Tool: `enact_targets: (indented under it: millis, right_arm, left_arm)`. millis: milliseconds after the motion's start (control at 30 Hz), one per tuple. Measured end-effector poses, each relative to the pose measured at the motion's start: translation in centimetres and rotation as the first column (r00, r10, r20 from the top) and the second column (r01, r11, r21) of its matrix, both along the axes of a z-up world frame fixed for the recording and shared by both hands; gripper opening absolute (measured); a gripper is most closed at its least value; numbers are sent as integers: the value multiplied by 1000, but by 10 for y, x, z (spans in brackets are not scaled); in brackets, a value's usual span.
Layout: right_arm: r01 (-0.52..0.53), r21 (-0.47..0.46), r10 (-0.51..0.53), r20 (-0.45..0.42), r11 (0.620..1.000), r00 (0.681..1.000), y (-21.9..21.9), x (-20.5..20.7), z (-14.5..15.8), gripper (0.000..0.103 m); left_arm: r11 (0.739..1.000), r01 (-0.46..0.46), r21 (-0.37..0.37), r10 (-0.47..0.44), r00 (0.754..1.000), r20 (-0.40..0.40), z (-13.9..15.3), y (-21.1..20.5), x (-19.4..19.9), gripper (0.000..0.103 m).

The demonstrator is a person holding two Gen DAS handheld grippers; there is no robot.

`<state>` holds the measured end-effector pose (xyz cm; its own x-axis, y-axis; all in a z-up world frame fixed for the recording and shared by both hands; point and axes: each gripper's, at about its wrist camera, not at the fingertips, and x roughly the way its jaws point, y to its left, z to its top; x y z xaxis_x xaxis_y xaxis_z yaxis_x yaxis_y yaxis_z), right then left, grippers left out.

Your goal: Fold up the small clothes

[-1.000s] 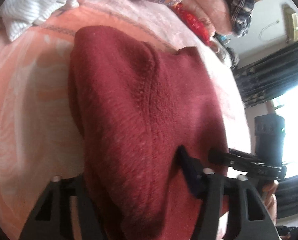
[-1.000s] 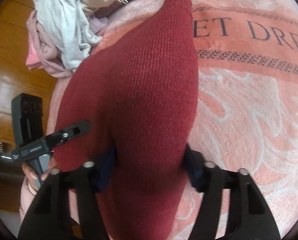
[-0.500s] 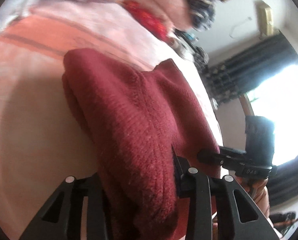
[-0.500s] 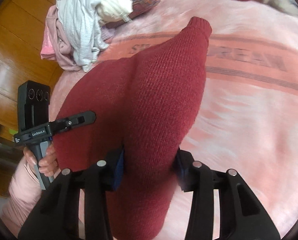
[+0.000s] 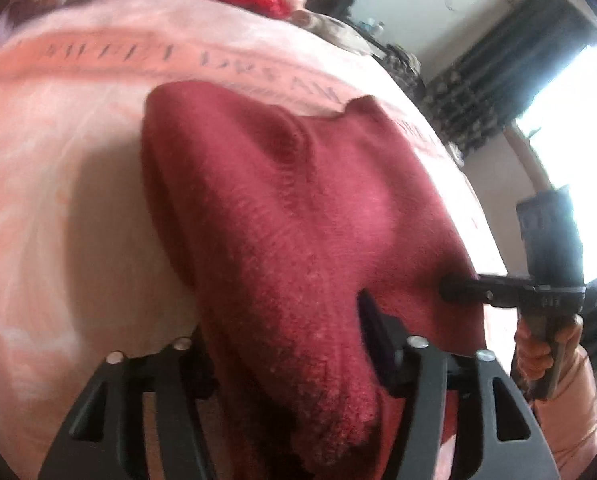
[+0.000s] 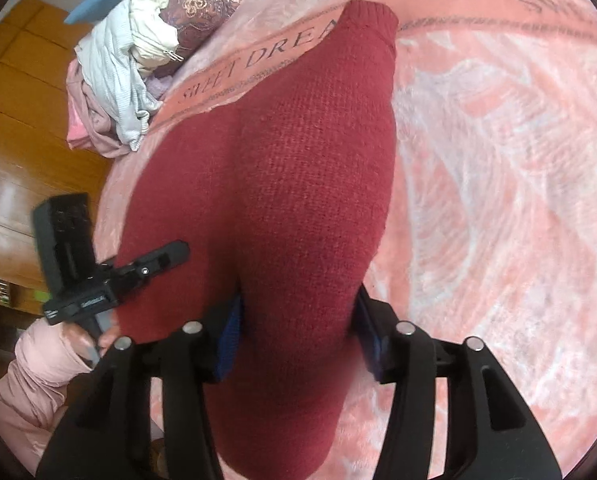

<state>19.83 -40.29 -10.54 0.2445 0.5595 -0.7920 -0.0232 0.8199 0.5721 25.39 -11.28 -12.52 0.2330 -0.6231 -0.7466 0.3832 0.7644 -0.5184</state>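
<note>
On the pink plush blanket [image 6: 498, 200] of the bed, a dark red knitted sweater [image 6: 298, 184] is lying partly lifted, one bunched edge running through each hand-held gripper. The left hand-held gripper [image 5: 286, 344] and the right hand-held gripper [image 6: 298, 320] are both opening around the knit. Letting the folded layer settle flat and aligned before withdrawing is probably wisest.

left claw [image 5: 286, 340] opening around red sweater [image 5: 298, 208] on blanket [image 5: 58, 200].
</note>
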Motion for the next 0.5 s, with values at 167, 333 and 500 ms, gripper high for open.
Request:
enact_targets:
  millis: [167, 333, 500]
  right_arm:
    - [1, 13, -1, -24, 1000, 1000, -3, -28, 6, 71]
    - [-2, 2, 2, -67, 1000, 998, 0, -63, -5, 59]
    - [33, -37, -35, -66, 999, 997, 6, -66, -21, 54]
  left_arm:
    - [999, -42, -7, 42, 998, -50, 5, 14, -8, 79]
    - [998, -65, -23, 63, 995, -80, -8, 34, -28, 82]
    - [996, -39, 83, 34, 998, 60, -13, 22, -43, 81]
